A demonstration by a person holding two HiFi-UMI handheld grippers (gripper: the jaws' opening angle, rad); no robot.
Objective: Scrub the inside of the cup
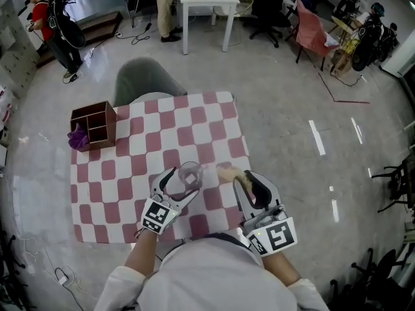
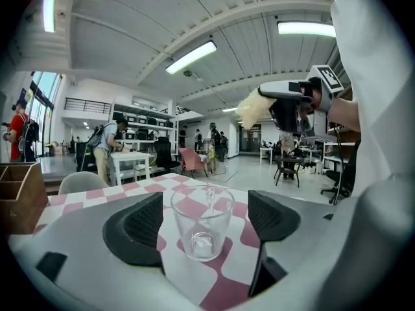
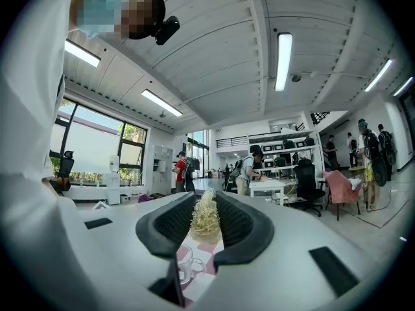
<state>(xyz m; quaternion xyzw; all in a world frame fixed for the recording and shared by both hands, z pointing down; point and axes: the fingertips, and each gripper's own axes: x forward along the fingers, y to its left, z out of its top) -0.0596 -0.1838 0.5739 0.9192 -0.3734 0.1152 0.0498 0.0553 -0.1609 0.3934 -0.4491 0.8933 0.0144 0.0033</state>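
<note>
A clear glass cup (image 1: pixel 190 173) with a handle stands upright on the pink-and-white checked tablecloth (image 1: pixel 162 135), near its front edge. My left gripper (image 1: pixel 180 185) is open around it. In the left gripper view the cup (image 2: pixel 202 229) sits between the two black pads (image 2: pixel 139 229) with a gap on each side. My right gripper (image 1: pixel 249 181) is shut on a pale, straw-coloured fibrous scrubber (image 1: pixel 228 173), held just right of the cup and above the cloth. In the right gripper view the scrubber (image 3: pixel 205 222) is pinched between the jaws, and the cup (image 3: pixel 185 261) shows below them.
A brown wooden compartment box (image 1: pixel 96 123) stands at the cloth's far left corner, with a purple cloth (image 1: pixel 78 137) beside it. A grey chair (image 1: pixel 146 80) is behind the table. Farther off are a white table (image 1: pixel 207 2), office chairs and people.
</note>
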